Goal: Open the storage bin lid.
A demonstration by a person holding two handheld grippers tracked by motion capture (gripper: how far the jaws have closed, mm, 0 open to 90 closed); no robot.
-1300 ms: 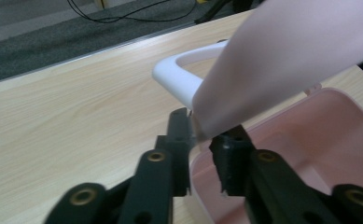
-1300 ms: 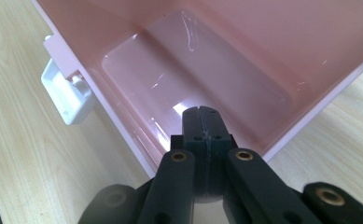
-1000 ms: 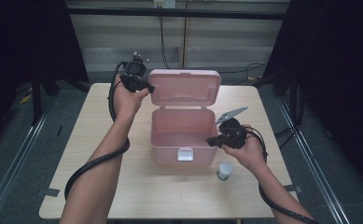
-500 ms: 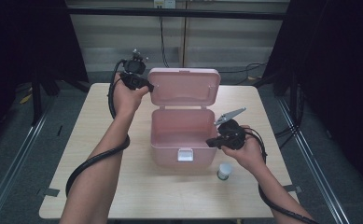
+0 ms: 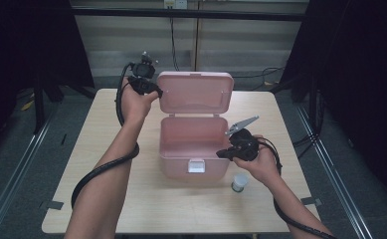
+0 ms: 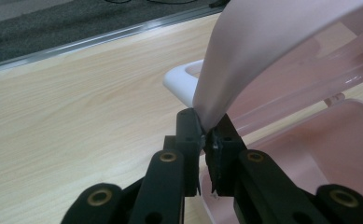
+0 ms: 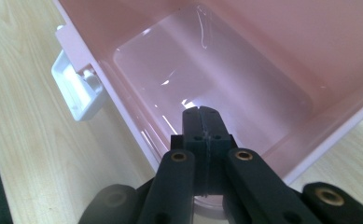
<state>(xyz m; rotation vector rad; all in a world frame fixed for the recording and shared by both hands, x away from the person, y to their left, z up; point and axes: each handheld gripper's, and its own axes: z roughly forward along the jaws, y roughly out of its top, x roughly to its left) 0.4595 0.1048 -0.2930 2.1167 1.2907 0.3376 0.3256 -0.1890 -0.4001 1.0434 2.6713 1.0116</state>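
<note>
At table's left, left gripper [image 6: 206,135]: my jaws pinch the lid [image 5: 195,92] corner, holding it upright.
Centre, box [image 5: 193,149]: pink, open, empty, mid-table.
Right gripper [image 7: 203,122]: jaws fully closed on nothing, poised over the box's front rim.
Jar [image 5: 239,182]: just beside the box.
Risk: thin corner grip may slip; the lid would drop onto my right gripper.
</note>
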